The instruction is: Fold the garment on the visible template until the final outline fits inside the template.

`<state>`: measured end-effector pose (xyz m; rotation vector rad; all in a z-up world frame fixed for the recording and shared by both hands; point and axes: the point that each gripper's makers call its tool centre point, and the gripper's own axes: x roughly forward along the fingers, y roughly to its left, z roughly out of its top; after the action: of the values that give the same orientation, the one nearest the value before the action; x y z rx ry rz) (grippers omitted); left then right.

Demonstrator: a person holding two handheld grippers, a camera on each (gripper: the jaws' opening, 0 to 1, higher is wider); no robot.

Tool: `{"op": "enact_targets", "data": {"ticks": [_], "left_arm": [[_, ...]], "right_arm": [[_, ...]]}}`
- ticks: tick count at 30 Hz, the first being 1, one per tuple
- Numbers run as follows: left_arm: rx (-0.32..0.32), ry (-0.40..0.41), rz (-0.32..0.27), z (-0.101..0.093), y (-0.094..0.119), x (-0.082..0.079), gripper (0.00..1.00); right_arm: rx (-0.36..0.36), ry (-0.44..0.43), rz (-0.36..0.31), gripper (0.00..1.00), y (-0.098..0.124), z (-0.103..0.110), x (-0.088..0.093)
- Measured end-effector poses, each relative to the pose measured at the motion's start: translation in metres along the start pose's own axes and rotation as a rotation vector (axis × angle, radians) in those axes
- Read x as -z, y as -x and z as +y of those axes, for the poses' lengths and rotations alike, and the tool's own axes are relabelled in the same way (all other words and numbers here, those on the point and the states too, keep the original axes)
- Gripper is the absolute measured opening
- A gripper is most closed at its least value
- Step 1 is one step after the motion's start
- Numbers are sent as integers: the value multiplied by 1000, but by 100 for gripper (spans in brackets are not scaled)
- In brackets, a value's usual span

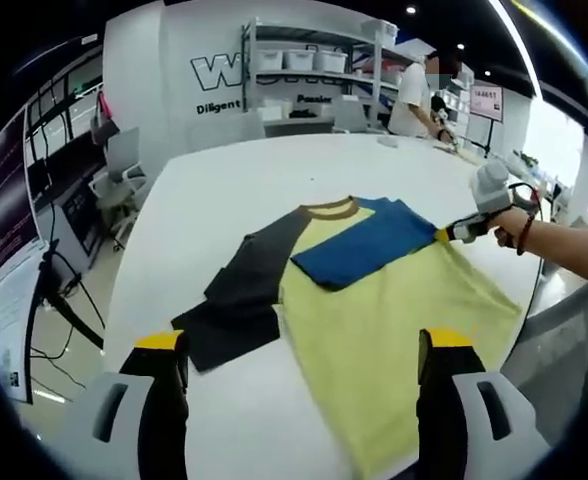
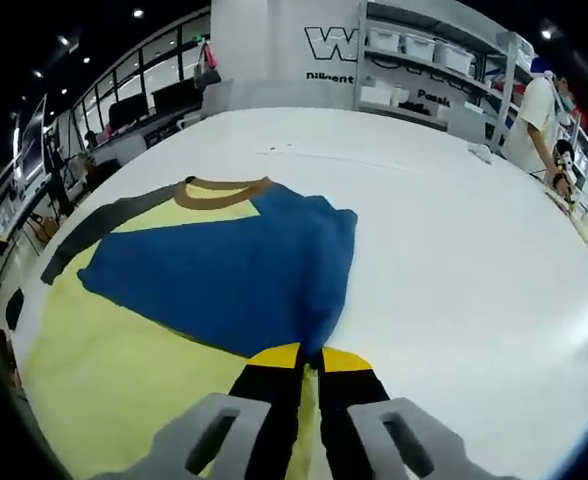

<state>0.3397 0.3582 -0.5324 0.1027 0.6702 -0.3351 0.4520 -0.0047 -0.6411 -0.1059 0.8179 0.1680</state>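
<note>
While the garment (image 1: pixel 374 320) lies flat on the white worktop (image 1: pixel 274 180) near its front edge, its blue sleeve (image 2: pixel 234 270) is folded across the yellow body and its dark sleeve (image 1: pixel 239 295) is spread outward. The right gripper (image 2: pixel 309 355) has its fingers pinched together on the blue sleeve's end. The left gripper (image 1: pixel 304 345) hovers with fingers spread wide, holding nothing.

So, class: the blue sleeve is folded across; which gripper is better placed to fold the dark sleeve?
Probably left: the left gripper is open near the dark sleeve; the right gripper is shut on the blue sleeve.
</note>
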Motion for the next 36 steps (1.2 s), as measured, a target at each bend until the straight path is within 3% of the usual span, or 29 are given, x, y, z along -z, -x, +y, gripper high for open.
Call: {"op": "enact_targets", "data": {"ticks": [8, 11, 21, 32, 36], "left_arm": [[7, 3, 6, -1, -5, -1, 93], [8, 6, 12, -2, -8, 0, 92], [-17, 4, 25, 4, -14, 4, 89], [-21, 69, 45, 5, -27, 12, 81], [-49, 205, 14, 16, -36, 13, 75]], "right_arm": [[24, 9, 9, 0, 2, -24, 3], [19, -26, 12, 0, 2, -33, 3], [61, 16, 23, 0, 2, -57, 4], [85, -8, 24, 0, 5, -69, 7], [87, -17, 27, 0, 4, -69, 7]]}}
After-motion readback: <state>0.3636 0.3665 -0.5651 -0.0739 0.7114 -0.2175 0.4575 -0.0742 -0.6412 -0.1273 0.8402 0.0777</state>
